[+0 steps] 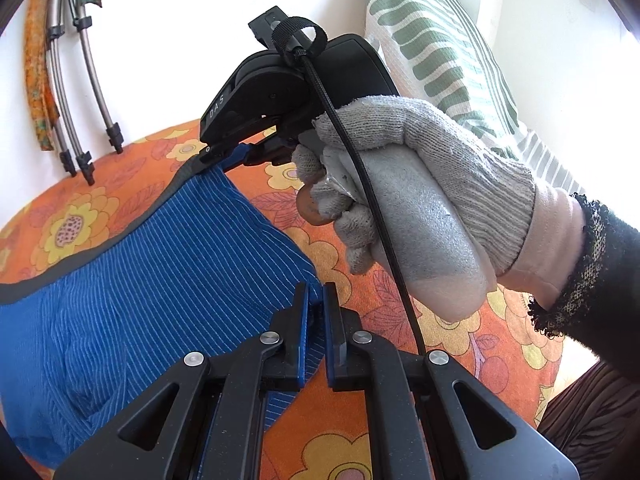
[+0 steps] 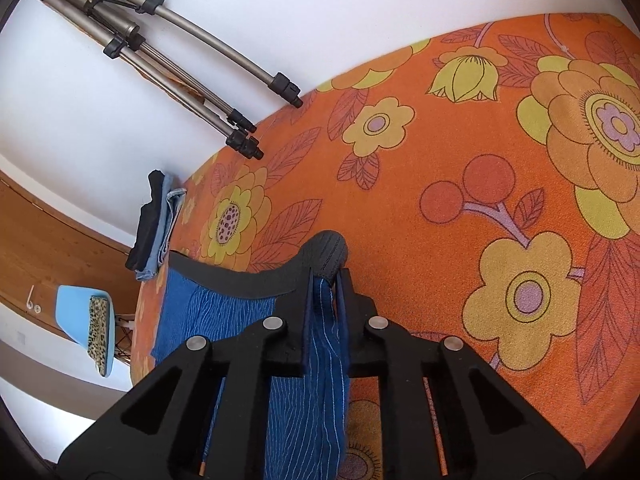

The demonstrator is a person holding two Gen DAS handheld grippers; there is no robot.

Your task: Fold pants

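The blue pants (image 1: 152,264) are held stretched between both claws, the right claw (image 2: 325,280) clamped on the waistband corner and the left claw (image 1: 316,300) clamped on the side edge.

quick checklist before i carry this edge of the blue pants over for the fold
1. Right gripper shut on the pants at the dark waistband: ok.
2. Left gripper shut on the pants' edge lower down: ok, fabric shows between its fingers.
3. Fabric between the two grips taut and flat: cannot tell.
4. Floral cover ahead free of clutter: ok.
5. Folded clothes stack apart from the pants: ok.
6. Cable clear of the fabric: ok, it hangs beside the gloved hand.
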